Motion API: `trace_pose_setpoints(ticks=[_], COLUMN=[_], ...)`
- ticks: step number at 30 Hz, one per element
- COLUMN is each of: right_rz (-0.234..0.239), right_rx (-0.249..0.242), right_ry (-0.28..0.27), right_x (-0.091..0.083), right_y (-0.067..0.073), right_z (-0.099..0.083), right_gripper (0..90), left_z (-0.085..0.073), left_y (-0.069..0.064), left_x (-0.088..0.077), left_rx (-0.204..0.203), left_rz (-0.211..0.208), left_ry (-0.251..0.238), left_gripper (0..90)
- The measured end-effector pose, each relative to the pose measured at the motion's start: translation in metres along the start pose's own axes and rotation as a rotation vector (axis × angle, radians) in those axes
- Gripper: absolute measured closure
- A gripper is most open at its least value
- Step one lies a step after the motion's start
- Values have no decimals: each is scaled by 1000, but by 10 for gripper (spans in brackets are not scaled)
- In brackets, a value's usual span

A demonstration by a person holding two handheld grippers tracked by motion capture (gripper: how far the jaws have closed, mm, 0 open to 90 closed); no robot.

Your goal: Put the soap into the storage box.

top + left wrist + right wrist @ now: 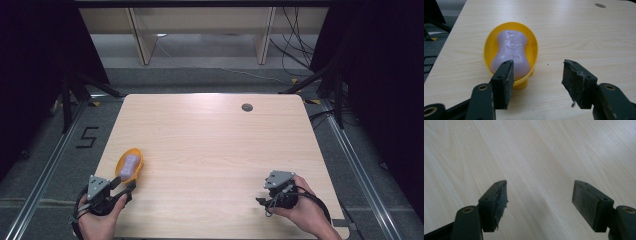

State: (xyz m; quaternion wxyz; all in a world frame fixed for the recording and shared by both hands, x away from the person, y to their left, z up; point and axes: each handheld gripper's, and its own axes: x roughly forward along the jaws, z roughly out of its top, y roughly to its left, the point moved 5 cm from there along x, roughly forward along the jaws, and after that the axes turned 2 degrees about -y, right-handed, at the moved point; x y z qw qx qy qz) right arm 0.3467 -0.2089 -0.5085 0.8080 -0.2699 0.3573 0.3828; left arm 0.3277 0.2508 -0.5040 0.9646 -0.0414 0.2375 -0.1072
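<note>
A yellow oval soap dish [136,154] rests near the table's left edge with a pale purple bar of soap [130,164] lying in it. The left gripper view has the dish [489,45] and the soap [511,50] just ahead and slightly left of my jaws. My left gripper [125,183] is open right behind the dish, nothing between its pads [504,75]. My right gripper [265,198] is open low over bare wood at the front right, and its pads [587,200] hold nothing.
The light wooden table [215,145] has a round cable hole [247,107] near its far edge. Beyond it are grey floor, black stands at both sides, wooden furniture legs and loose cables.
</note>
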Motion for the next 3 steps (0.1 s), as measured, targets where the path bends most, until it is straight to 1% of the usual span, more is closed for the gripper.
trace_pose_setpoints(ticks=[1,2,3], right_rz=[1,3,-7], right_rx=[2,2,6], right_ry=[0,-4,-8], right_x=[0,0,1], right_y=[0,0,-1], right_z=[0,0,0], right_gripper=[293,293,294], left_z=[1,1,1], left_y=[0,-1,-1], left_x=[0,2,2], left_rx=[12,9,9], left_rz=[0,-8,-8], left_ry=[1,-10,-10], left_gripper=[418,418,418])
